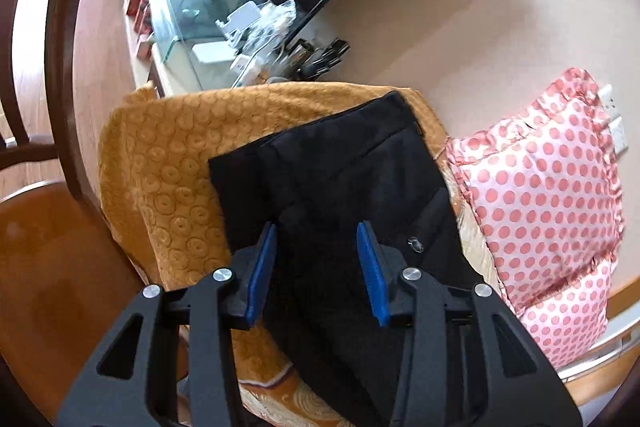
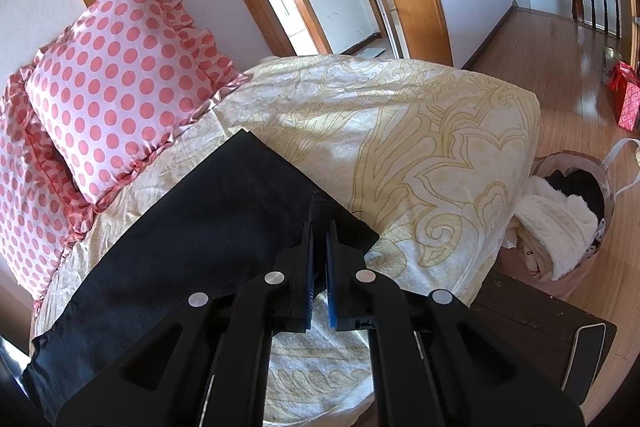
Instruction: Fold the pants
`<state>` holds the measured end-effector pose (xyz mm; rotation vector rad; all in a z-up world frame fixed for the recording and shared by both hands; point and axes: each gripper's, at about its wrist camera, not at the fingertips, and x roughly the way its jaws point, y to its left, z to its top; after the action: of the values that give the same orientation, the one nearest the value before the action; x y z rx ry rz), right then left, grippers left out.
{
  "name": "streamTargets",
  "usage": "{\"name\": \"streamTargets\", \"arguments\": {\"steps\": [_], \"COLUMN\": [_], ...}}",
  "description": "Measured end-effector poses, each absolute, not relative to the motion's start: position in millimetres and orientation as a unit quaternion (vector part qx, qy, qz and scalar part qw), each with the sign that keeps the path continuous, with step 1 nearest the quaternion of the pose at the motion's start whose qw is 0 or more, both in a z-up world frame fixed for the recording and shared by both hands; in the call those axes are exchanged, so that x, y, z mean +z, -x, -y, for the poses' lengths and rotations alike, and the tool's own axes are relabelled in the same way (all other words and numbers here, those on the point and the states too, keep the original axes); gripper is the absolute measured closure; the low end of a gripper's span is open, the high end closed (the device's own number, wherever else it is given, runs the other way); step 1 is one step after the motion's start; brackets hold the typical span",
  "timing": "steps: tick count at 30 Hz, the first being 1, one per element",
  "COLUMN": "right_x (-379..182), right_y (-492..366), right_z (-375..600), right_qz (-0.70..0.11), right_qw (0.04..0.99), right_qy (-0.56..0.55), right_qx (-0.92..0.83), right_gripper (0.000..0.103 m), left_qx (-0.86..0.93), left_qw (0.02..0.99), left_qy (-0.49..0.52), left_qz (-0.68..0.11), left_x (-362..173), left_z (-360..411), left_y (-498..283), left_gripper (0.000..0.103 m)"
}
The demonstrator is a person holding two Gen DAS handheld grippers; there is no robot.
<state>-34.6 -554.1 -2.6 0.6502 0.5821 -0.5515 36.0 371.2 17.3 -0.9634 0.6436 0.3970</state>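
Black pants [image 1: 344,187] lie on the bed, partly over an orange patterned blanket [image 1: 168,163]. A small button shows on them in the left wrist view. My left gripper [image 1: 316,239] is open, its blue pads apart above the pants, holding nothing. In the right wrist view the pants [image 2: 192,239] stretch across a cream patterned quilt [image 2: 420,131]. My right gripper [image 2: 320,227] is shut on the pants' edge near a corner, with the cloth pinched between the blue pads.
Pink polka-dot pillows [image 1: 552,195] sit beside the pants, also in the right wrist view [image 2: 116,83]. A glass-topped stand with clutter [image 1: 224,27] and a dark chair [image 1: 60,67] stand beyond the bed. A basket of laundry [image 2: 568,211] sits on the wood floor.
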Motion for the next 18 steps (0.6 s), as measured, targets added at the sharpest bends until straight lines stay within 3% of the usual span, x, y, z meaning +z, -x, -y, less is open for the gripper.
{"name": "streamTargets", "arguments": {"steps": [1, 5, 13, 18], "right_x": [-2.5, -1.6, -1.6, 2.4], "right_y": [34.6, 32.9, 31.9, 30.0], "right_z": [554.1, 553.5, 555.0, 554.8], "right_qz": [-0.279, -0.282, -0.279, -0.292], "right_qw": [0.87, 0.87, 0.871, 0.87], "right_qy": [-0.311, -0.303, -0.304, -0.295], "right_qx": [-0.264, -0.267, -0.266, -0.265], "right_gripper": [0.098, 0.098, 0.098, 0.095], "left_qx": [0.19, 0.2, 0.225, 0.234], "left_qw": [0.82, 0.824, 0.841, 0.857], "left_qy": [0.449, 0.437, 0.389, 0.331], "left_qz": [-0.301, -0.301, -0.302, -0.318], "left_x": [18.3, 21.6, 30.3, 26.5], "left_z": [-370.5, -369.6, -372.7, -364.9], "left_y": [-36.3, -34.5, -12.4, -20.3], "left_gripper": [0.063, 0.092, 0.095, 0.086]}}
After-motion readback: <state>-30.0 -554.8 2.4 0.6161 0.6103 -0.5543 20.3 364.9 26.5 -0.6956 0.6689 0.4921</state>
